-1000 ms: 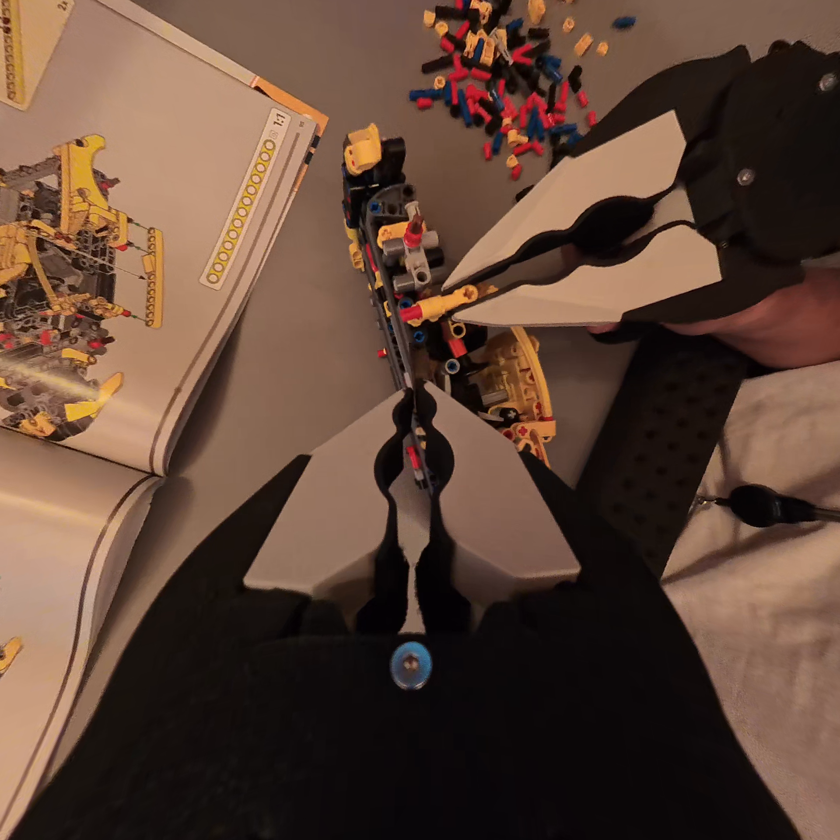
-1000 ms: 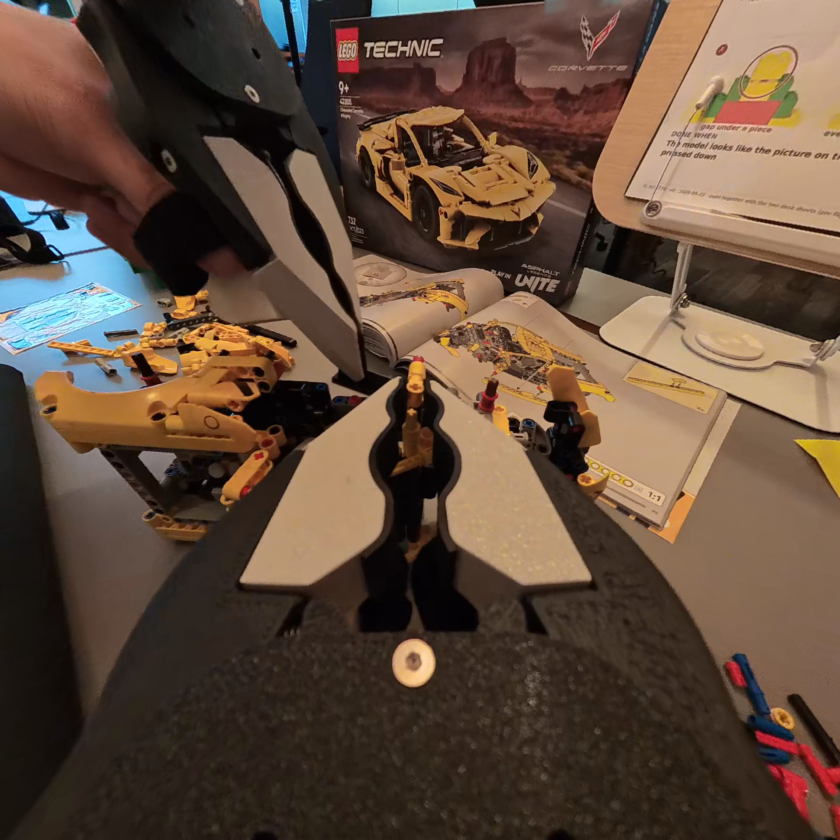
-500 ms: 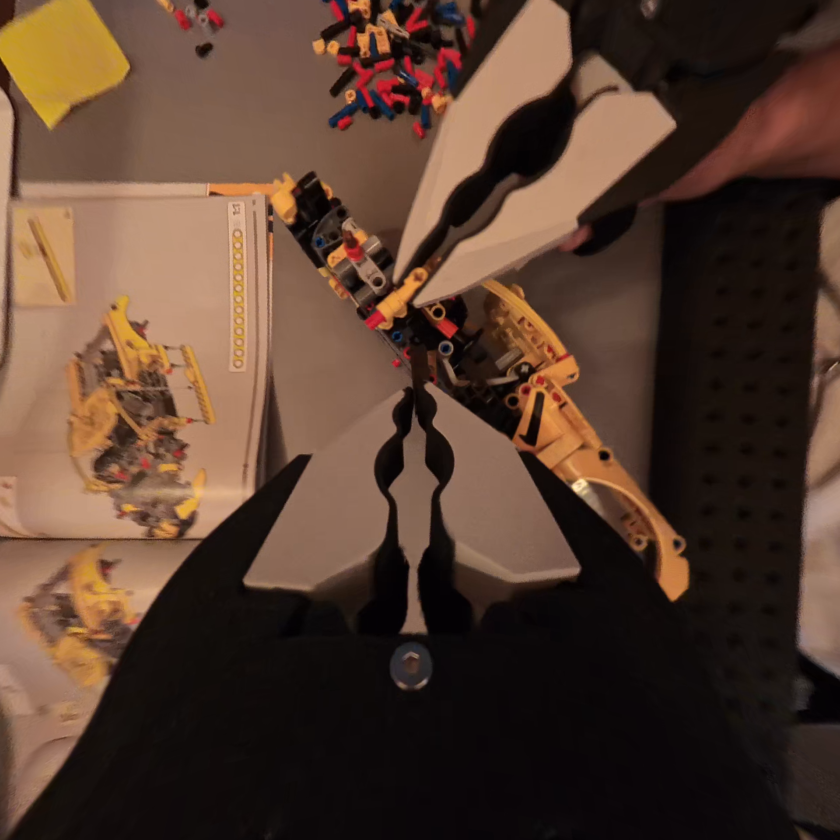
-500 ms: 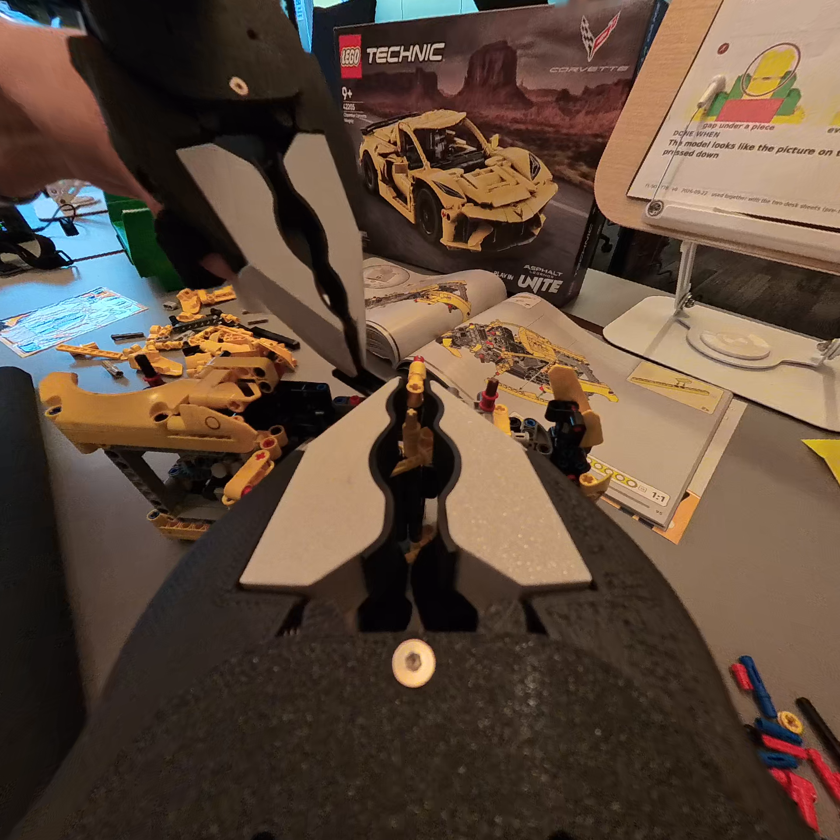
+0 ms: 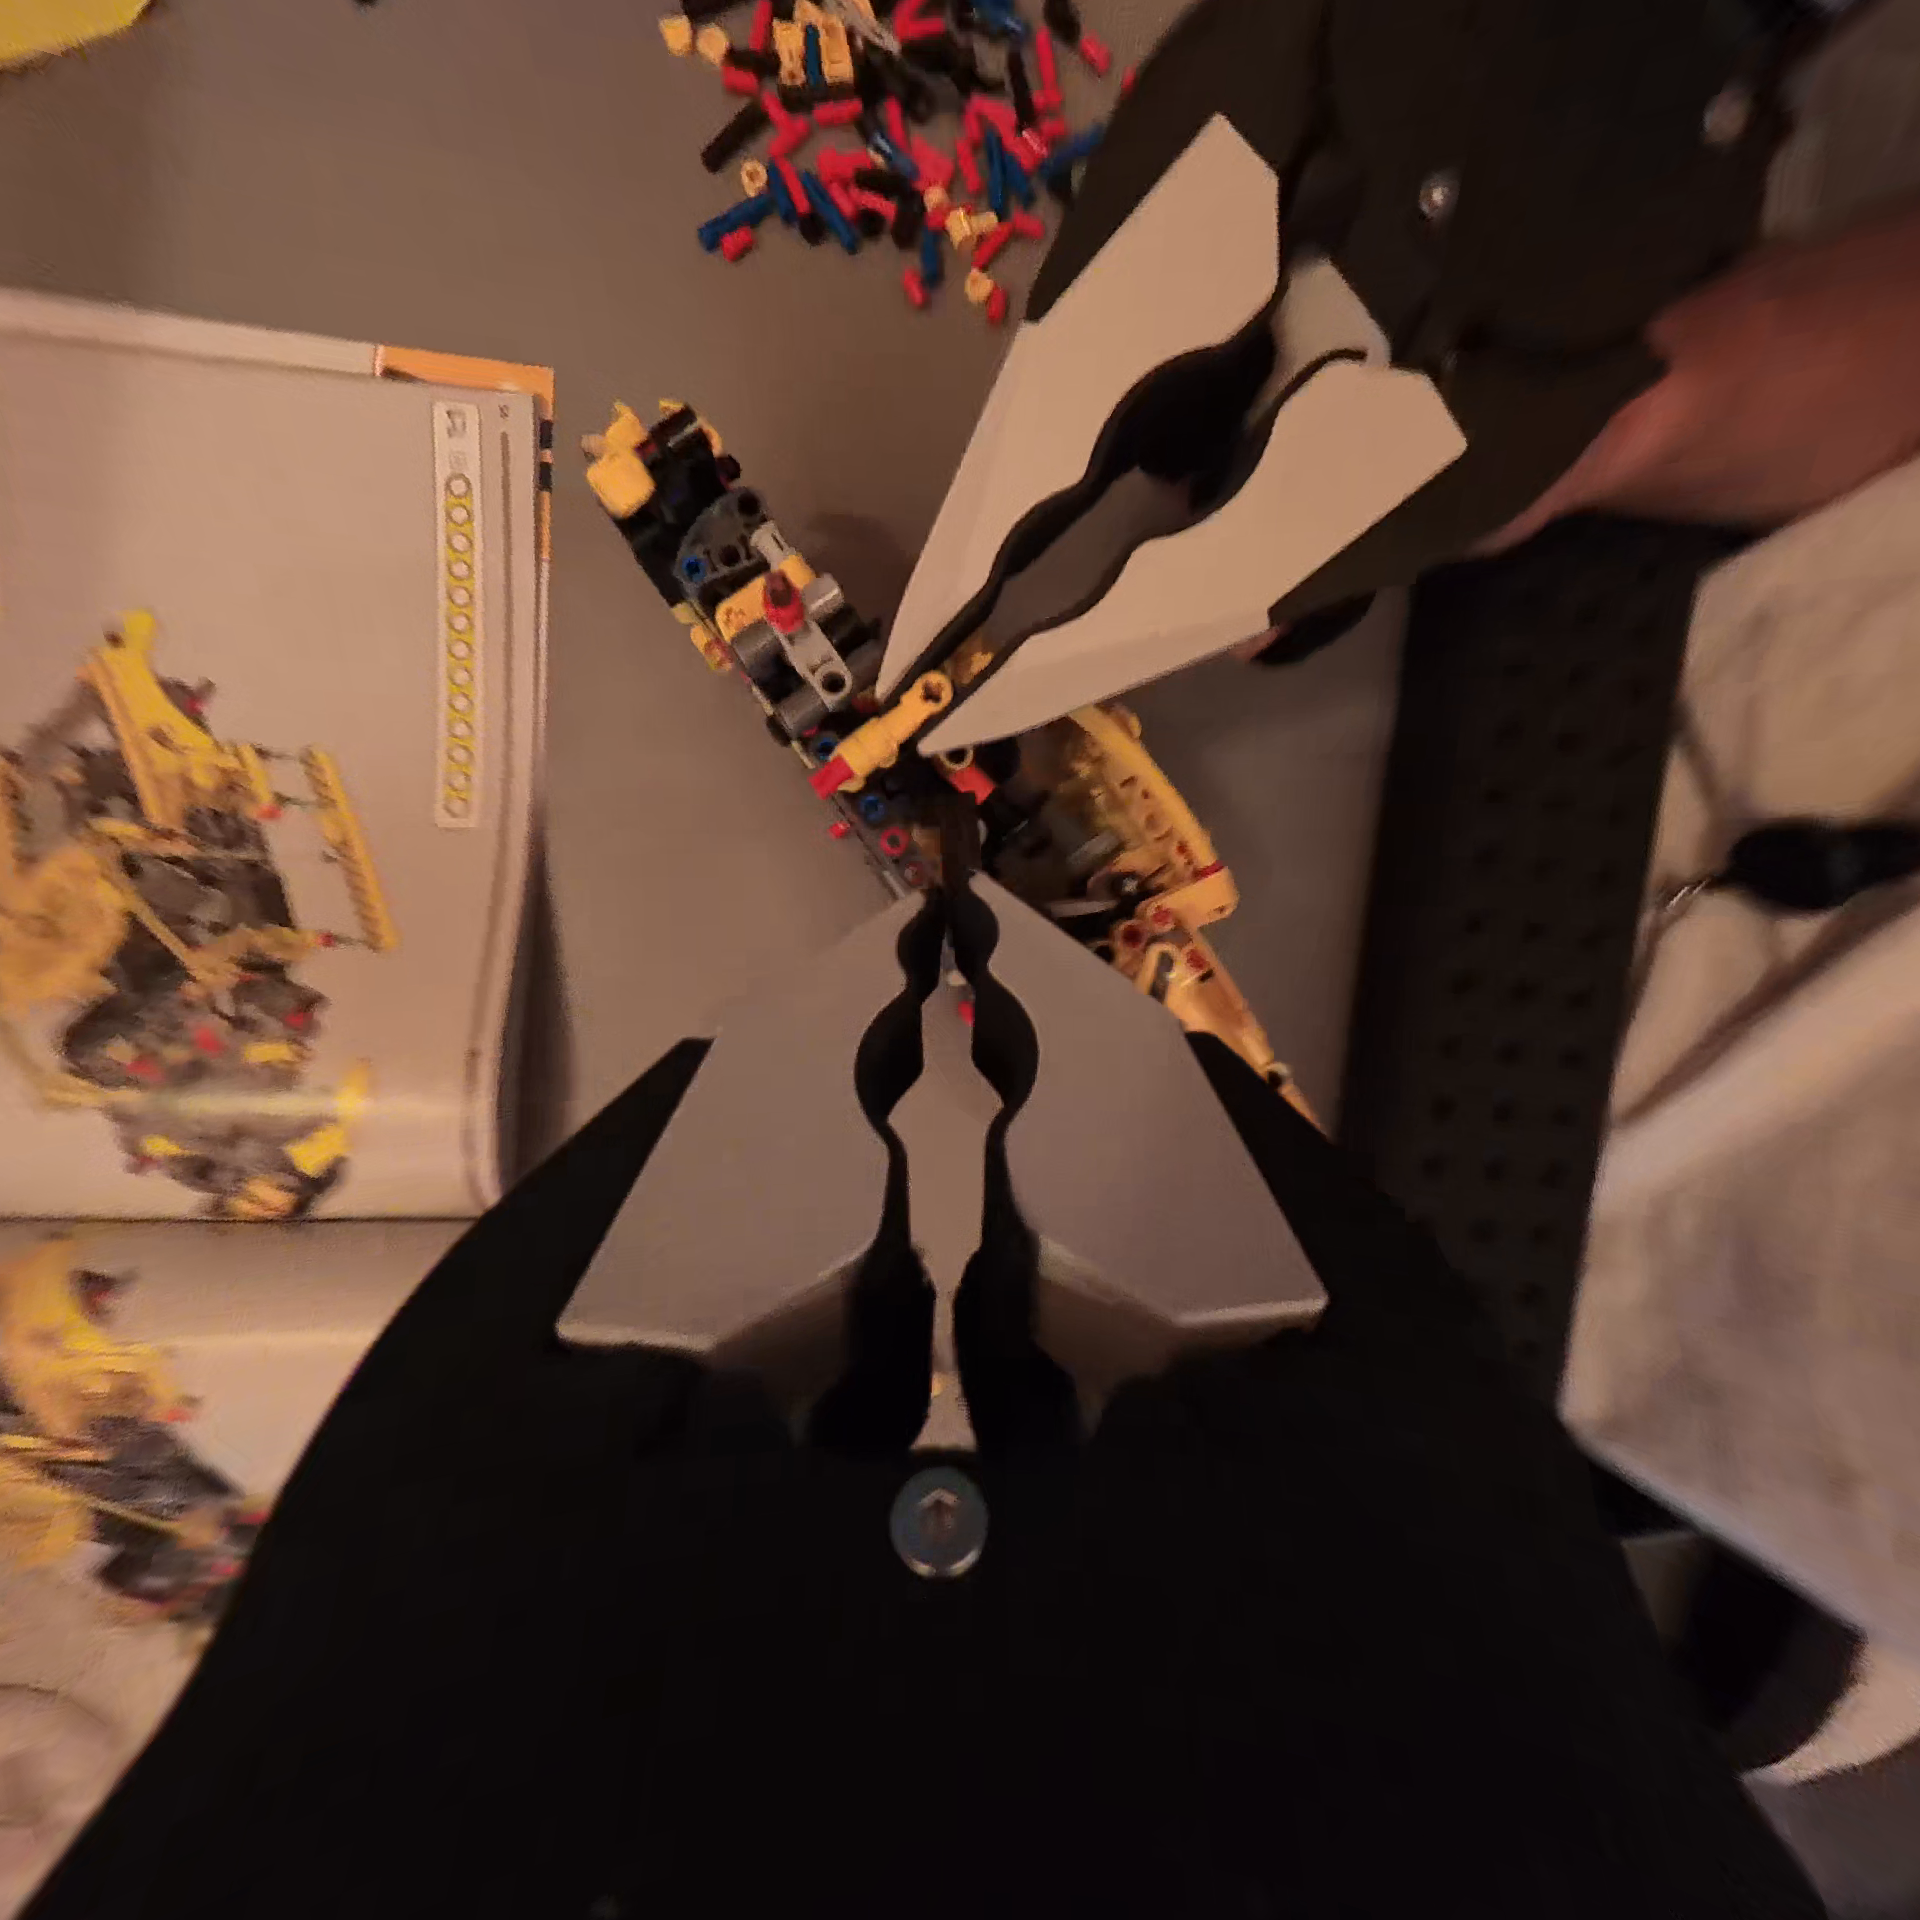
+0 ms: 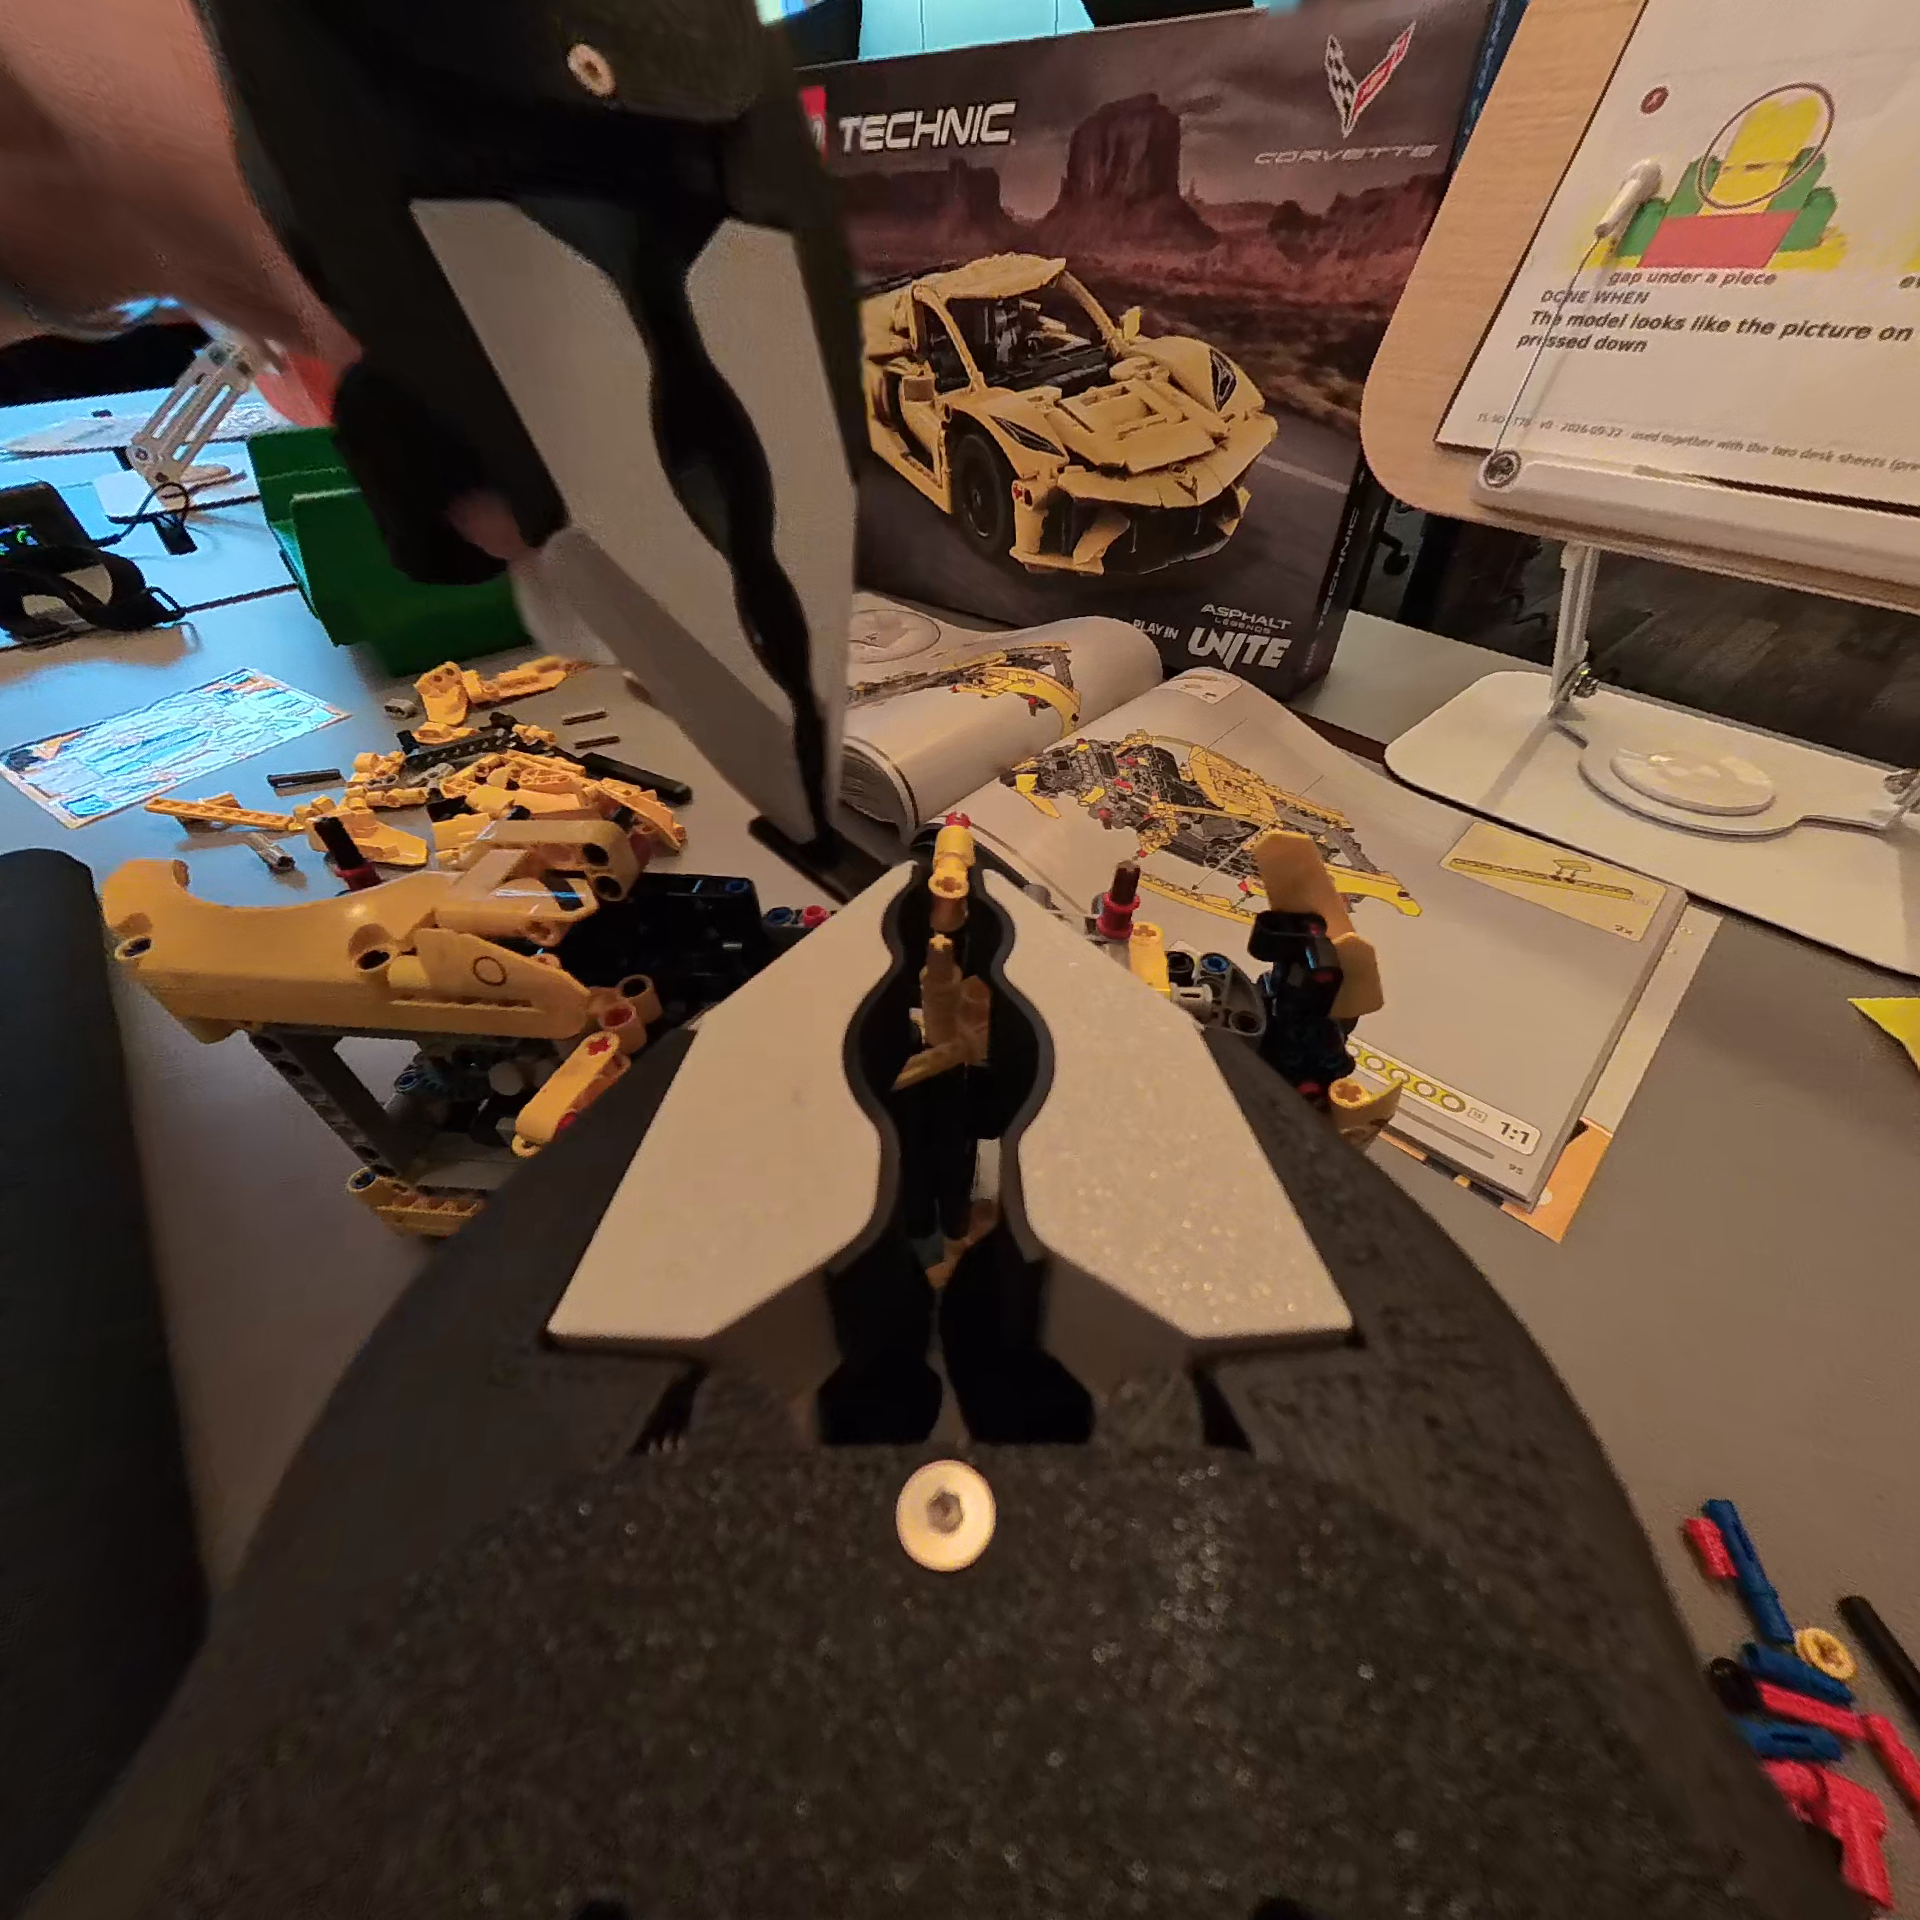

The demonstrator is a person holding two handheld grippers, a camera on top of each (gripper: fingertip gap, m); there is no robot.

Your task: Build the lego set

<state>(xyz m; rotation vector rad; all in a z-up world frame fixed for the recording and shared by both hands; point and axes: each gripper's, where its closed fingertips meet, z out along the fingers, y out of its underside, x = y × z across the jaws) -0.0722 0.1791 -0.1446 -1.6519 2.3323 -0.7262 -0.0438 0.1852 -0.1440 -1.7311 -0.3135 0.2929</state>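
Fingers of the left gripper (image 5: 948, 914) are closed together on a thin black part at the near edge of the model (image 5: 790, 634), their tips pinching it from above, apparently to hold the chassis steady on the table (image 5: 312, 177). Fingers of the right gripper (image 6: 951, 883) are clamped on a yellow piece (image 6: 948, 868) with a red tip, which runs back between the pads and projects past the tips. In the left wrist view this piece lies against the middle of the model, so the step in hand appears to be seating it into the frame while the other gripper braces. The model lies at the middle of the table, a yellow fender (image 6: 343, 956) at one end and a black and yellow assembly (image 6: 1299, 956) at the other. An open manual (image 6: 1299, 831) lies just beside it, one corner touching or nearly touching the assembly. The set box (image 6: 1091, 312) stands at the far edge, with a white stand (image 6: 1662, 769) beside it. A pile of pins (image 5: 883, 135) lies on the right gripper's side, and loose yellow parts (image 6: 499, 769) lie behind the fender. The two grippers converge closely, so the left fingers crowd the insertion point. A raised red axle (image 6: 1120, 894) stands near the yellow piece and could obstruct it.
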